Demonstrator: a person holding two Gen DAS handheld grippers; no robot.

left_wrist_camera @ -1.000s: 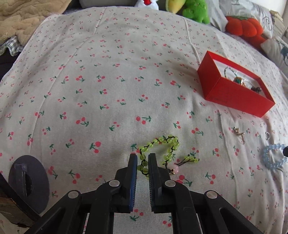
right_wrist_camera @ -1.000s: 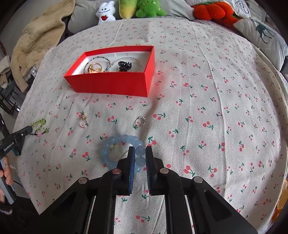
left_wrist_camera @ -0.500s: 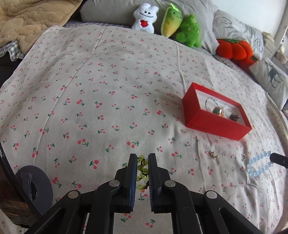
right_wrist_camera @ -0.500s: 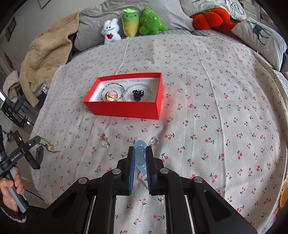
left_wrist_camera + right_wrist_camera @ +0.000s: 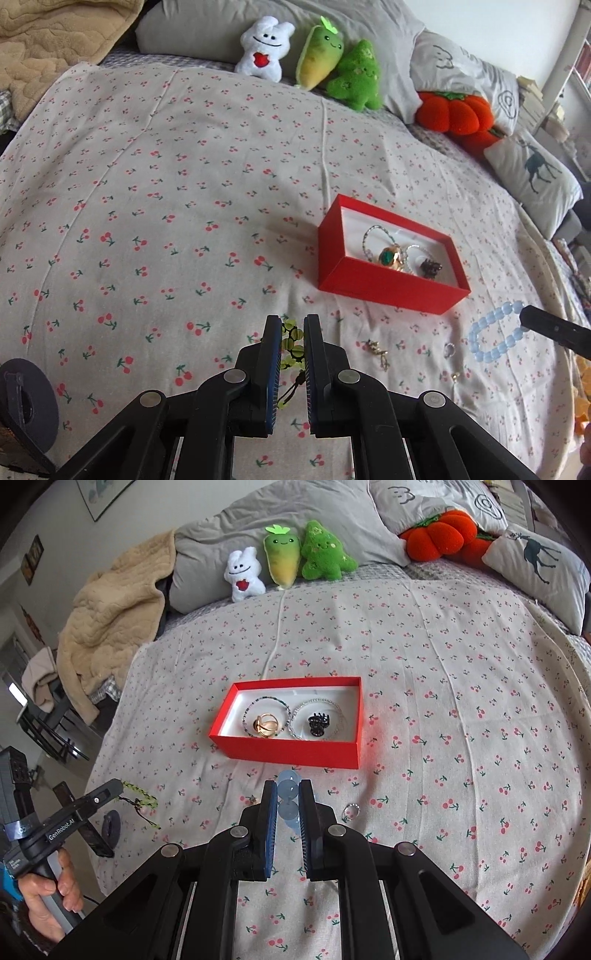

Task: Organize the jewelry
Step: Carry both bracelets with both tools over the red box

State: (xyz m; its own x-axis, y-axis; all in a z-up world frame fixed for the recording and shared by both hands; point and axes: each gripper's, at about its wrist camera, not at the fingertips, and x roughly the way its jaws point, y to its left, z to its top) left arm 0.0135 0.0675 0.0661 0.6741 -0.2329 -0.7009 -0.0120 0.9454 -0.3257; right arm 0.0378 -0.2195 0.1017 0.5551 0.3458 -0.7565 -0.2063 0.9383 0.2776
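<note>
Above bedsheet (image 5: pixel 147 221): left gripper (image 5: pixel 291 328) grips one green bracelet (image 5: pixel 291 338), right gripper (image 5: pixel 288 794) one blue bracelet (image 5: pixel 288 790); box (image 5: pixel 288 751) holds perhaps four pieces.

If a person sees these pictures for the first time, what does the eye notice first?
The red box in the middle of the bed, already holding bracelets and a hair clip. Each claw grips a bracelet lifted off the sheet: the left claw a green one, the right claw a blue one.

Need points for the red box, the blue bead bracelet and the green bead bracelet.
red box (image 5: pixel 295 751): right wrist view, near outer wall.
blue bead bracelet (image 5: pixel 493 334): left wrist view, beads on its left arc.
green bead bracelet (image 5: pixel 291 338): left wrist view, beads between the fingers.
</note>
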